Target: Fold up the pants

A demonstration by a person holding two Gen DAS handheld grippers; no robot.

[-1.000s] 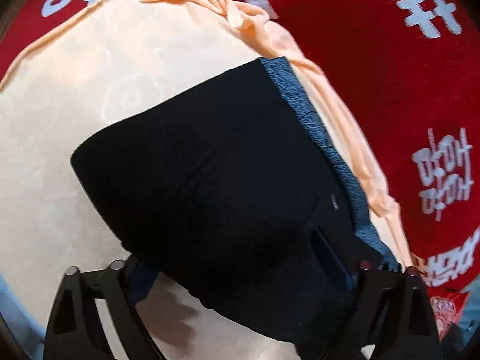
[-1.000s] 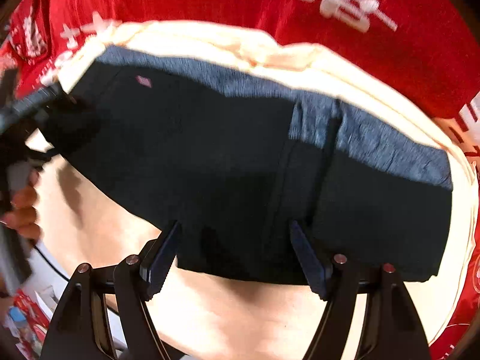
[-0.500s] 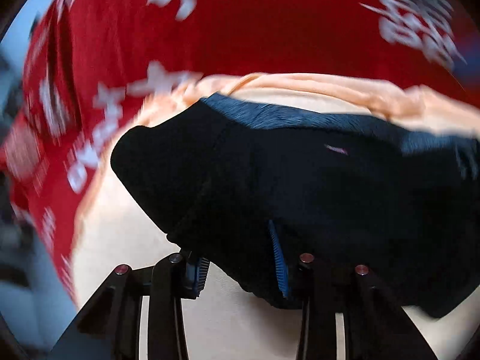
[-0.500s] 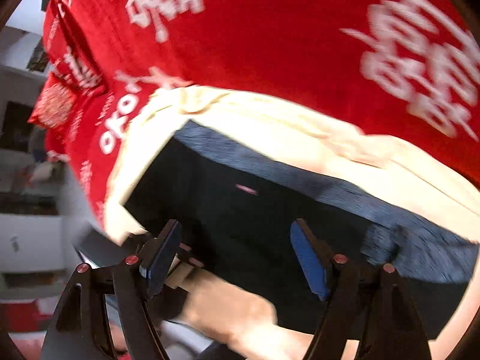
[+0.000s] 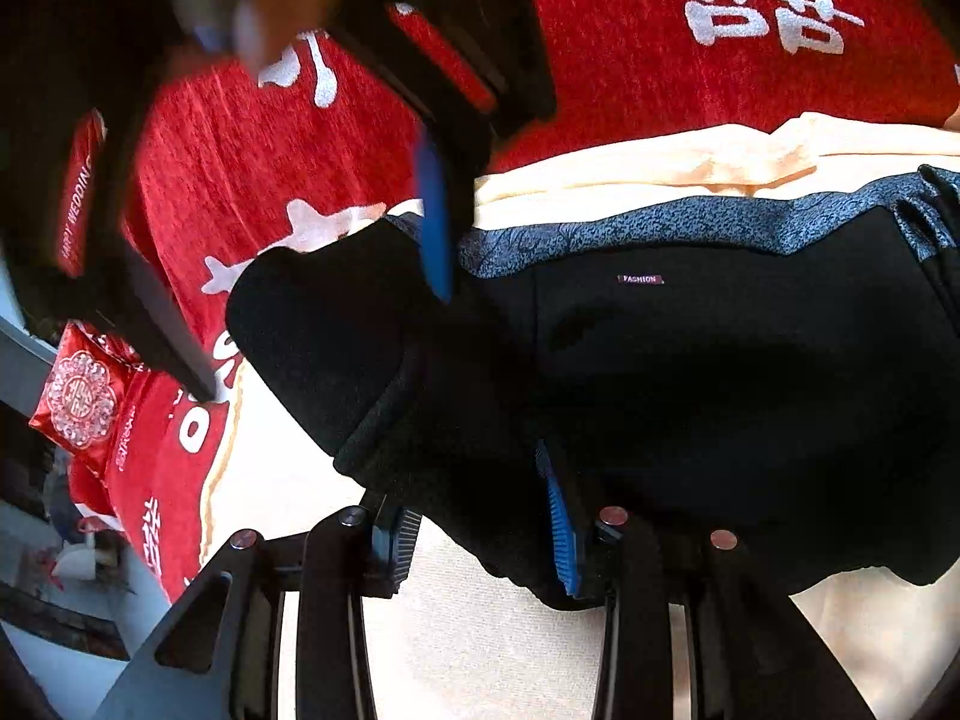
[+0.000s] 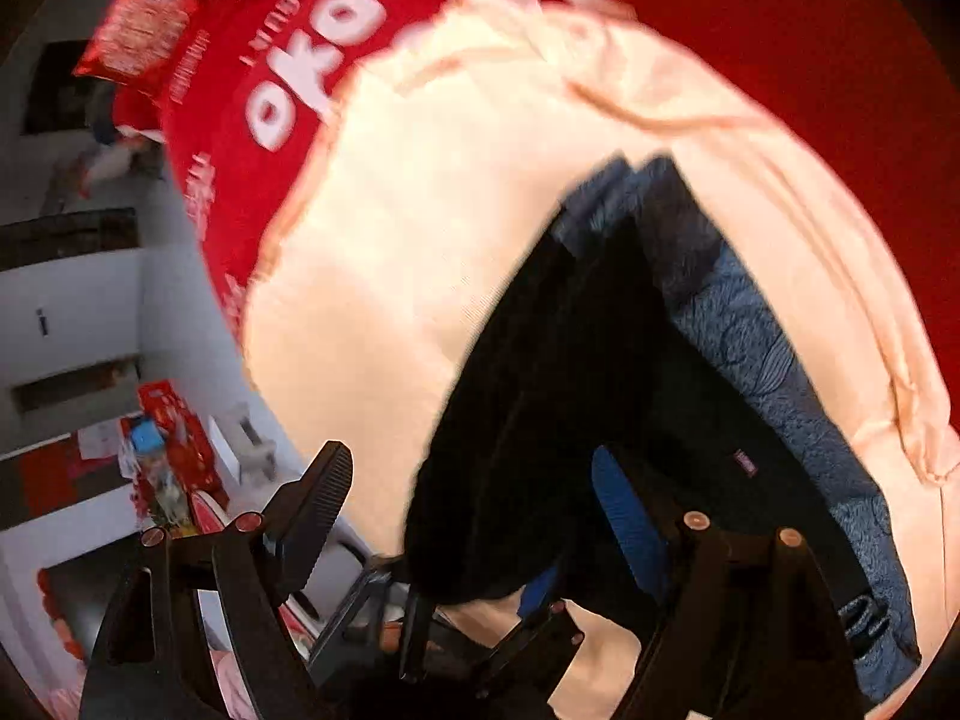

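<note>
**Black pants on the cream cloth, both grippers at the near fold**

The pants (image 5: 690,372) lie folded on a cream cloth (image 5: 510,648), which is spread over a red cloth (image 5: 630,78) printed with white characters. Fabric is black, with a mottled blue-grey band (image 5: 660,222) along the far edge. A small label (image 5: 641,279) reading "FASHION" sits on the top layer, just below that band.

Left gripper (image 5: 483,540): fingers apart, with a bunched black fold of the pants lying between them. The blue pad of one finger (image 5: 561,534) is pressed against the fold; the other finger sits at the fold's opposite side, slightly clear of it. Not clamped (the gap is wider than the cloth).

Right gripper (image 6: 480,510): fingers wide apart. One blue-padded finger (image 6: 627,516) lies over the black fabric; the other hangs off the pants, over the cream cloth edge. The near rounded end of the pants falls between them. This view is motion-blurred, so whether the pad touches the fabric cannot be told.

In the left wrist view, the right gripper enters from the upper left, its blue pad tip right at the far-left corner of the pants, beside the blue-grey band. A blurred hand shows behind it.

In the left wrist view, a red packet (image 5: 81,399) with a white round pattern lies at the far left edge.
</note>
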